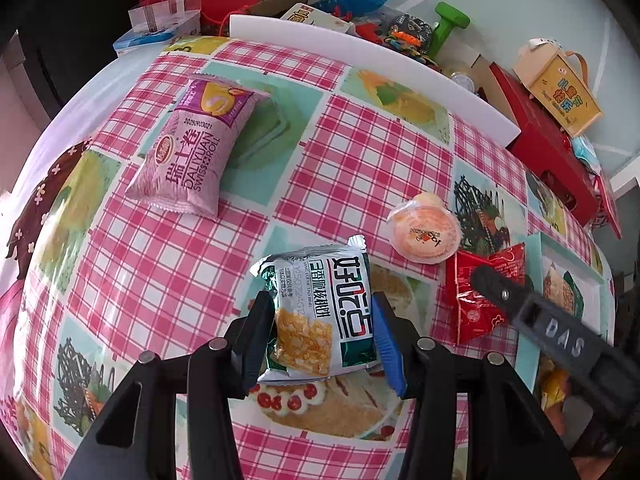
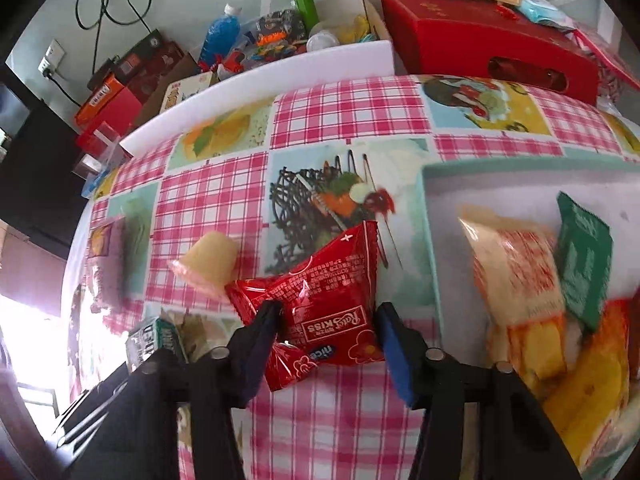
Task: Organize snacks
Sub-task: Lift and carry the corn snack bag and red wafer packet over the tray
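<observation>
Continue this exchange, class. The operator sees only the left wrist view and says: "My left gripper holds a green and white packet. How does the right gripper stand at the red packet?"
Observer: The right gripper has one finger on each side of the red packet. I cannot tell whether it is squeezing.
Operator: What is in the tray beside it?
Observer: The tray holds yellow and orange packets, with a green packet leaning on them.

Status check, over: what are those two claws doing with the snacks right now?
Left gripper shut on green cookie pack. Right gripper astride red packet, jaws not visibly closed. Jelly cup touching the packet's left corner; tray to the right, part full.
</observation>
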Tool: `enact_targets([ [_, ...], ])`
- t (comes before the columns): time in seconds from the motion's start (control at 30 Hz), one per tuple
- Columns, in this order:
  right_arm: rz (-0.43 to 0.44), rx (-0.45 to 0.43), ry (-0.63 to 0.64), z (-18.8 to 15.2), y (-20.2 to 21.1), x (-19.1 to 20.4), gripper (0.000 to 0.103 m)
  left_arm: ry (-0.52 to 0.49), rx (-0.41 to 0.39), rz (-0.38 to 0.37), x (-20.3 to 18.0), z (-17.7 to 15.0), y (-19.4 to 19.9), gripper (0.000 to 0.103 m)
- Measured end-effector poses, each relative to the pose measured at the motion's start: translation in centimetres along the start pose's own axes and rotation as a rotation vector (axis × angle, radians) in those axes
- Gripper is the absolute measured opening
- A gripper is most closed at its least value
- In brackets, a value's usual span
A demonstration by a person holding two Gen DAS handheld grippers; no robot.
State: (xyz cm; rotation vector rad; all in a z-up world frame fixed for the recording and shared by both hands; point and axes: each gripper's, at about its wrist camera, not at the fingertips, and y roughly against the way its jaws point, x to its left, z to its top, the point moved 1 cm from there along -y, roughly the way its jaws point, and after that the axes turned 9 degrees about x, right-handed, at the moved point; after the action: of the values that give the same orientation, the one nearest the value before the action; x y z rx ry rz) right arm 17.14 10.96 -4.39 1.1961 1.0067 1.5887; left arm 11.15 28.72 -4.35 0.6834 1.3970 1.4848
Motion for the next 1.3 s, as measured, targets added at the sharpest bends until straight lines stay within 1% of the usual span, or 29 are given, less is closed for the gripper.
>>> enact_targets([
  [0.2,0.013,-0.024,0.002,-2.4,1.1,-0.6,0.051,-0.015,-0.004,-0.003,-0.6,-1.2,0.4,0.051],
  [0.33,0.048,-0.063,-0.01,-3.9,2.5,-0.7,0.05,-0.022,-0.014,-0.015,-1.0,-1.8,1.2,0.051],
  [0.43,0.053,-0.1,-0.015,-4.8,3.8,-0.5,0.05,-0.021,-0.031,-0.016,-1.0,-1.9,1.9,0.051],
  [0.63,0.101,-0.154,-0.051,-6.3,6.9,-1.2,0.05,0.002,-0.082,-0.035,-0.6,-1.5,3.8,0.05],
  [0.77,0.101,-0.197,-0.074,-6.5,8.4,-1.5,0.05,0.004,-0.114,-0.039,-0.7,-1.4,5.0,0.05],
  [0.9,0.102,-0.236,-0.109,-6.7,10.1,-3.2,0.05,-0.011,-0.124,-0.05,-1.6,-1.6,5.4,0.05],
  [1.03,0.074,-0.267,-0.14,-6.8,11.4,-5.1,0.05,-0.036,-0.13,-0.064,-2.8,-1.7,5.8,0.05],
  [1.13,0.036,-0.292,-0.173,-6.9,12.3,-6.9,0.05,-0.067,-0.139,-0.065,-4.2,-2.0,6.1,0.05],
  [1.23,0.02,-0.321,-0.228,-7.0,13.4,-9.5,0.05,-0.105,-0.142,-0.095,-5.8,-2.4,6.3,0.05],
  [1.3,-0.011,-0.341,-0.276,-7.1,14.1,-11.5,0.05,-0.137,-0.144,-0.105,-7.1,-2.7,6.5,0.05],
])
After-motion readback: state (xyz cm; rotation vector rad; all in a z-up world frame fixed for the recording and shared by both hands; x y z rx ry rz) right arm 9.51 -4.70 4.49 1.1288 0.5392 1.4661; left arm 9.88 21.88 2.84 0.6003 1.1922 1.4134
